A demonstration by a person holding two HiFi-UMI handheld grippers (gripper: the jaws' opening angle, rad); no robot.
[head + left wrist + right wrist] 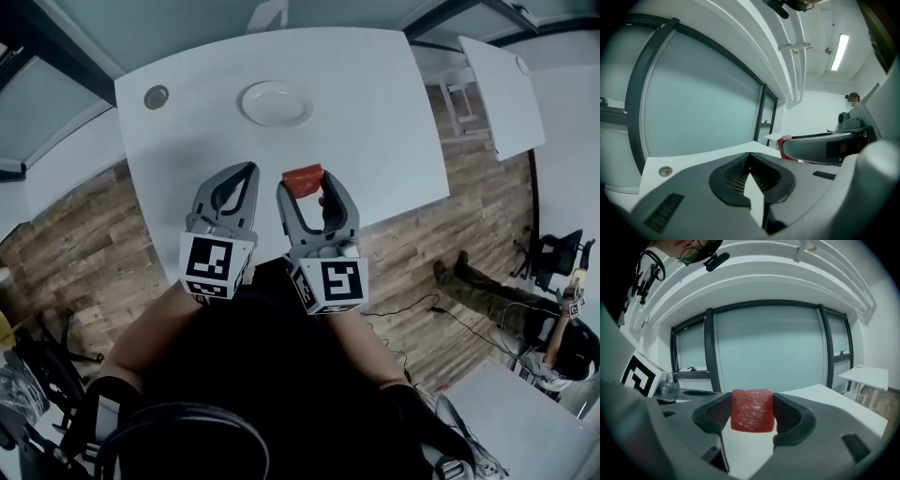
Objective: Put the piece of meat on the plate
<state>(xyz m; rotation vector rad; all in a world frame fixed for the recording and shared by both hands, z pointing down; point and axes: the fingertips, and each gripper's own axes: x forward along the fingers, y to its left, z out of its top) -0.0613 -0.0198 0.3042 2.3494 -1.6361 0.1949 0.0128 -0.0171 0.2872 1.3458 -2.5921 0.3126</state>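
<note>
Right gripper view shows the right gripper (pixel 751 414) with its two grey jaws clamped on a red, square, flat slab of meat (pixel 751 409). The dark ribbed pads press its left and right edges, and the slab stands upright between them. In the head view the same slab (pixel 303 179) is held in the right gripper (pixel 307 192) above the near edge of the white table (pixel 375 112), in front of the person. It looks lifted clear of the surface.

The left gripper (pixel 246 172) sits just beside it, jaws pressed together with nothing between them, as the left gripper view confirms (pixel 749 158).

The white round plate (pixel 247 101) lies empty toward the far edge of the table, well apart from the meat. A small round metal grommet (pixel 157 97) sits near the far left corner.

The step in hand appears to be the carry, with the meat gripped but not yet delivered. The next move would call for reaching forward until the slab is over the plate, lowering it, then parting the jaws.

No brand or readable writing shows. The only print is the black-and-white square markers on the left cube (pixel 217 265) and the right cube (pixel 335 281).
</note>
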